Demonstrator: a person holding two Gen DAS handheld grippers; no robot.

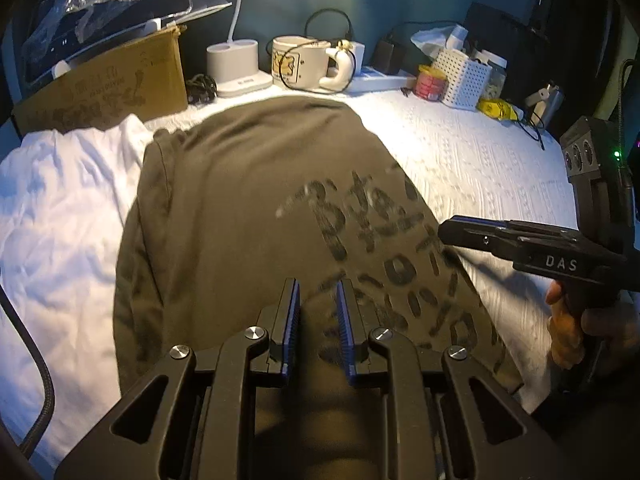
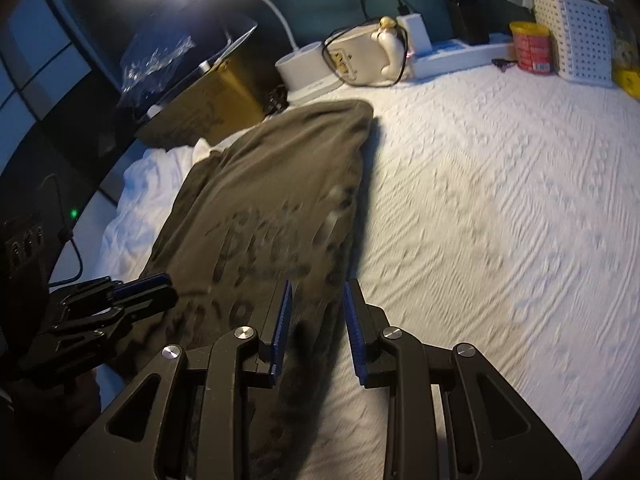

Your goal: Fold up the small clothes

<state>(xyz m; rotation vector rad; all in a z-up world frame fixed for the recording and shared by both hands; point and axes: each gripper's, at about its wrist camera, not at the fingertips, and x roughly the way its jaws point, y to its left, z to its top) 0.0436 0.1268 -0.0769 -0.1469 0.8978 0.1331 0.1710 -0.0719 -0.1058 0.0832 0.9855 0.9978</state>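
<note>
An olive-brown T-shirt (image 1: 248, 208) with dark printed lettering lies on the white textured bedspread (image 1: 480, 168); it also shows in the right wrist view (image 2: 272, 184). My left gripper (image 1: 318, 304) is open and empty, hovering over the shirt's near part beside the print. My right gripper (image 2: 316, 304) is open over the shirt's right edge, with nothing between its blue pads. In the left wrist view the right gripper (image 1: 452, 232) comes in from the right at the shirt's edge. In the right wrist view the left gripper (image 2: 160, 288) comes in from the left over the shirt.
A white garment (image 1: 64, 208) lies left of the shirt. Along the back stand a cardboard box (image 1: 104, 88), a lamp base (image 1: 236, 68), a mug (image 1: 304, 64), a red tin (image 1: 430, 82) and a white perforated basket (image 1: 466, 78). Cables run behind them.
</note>
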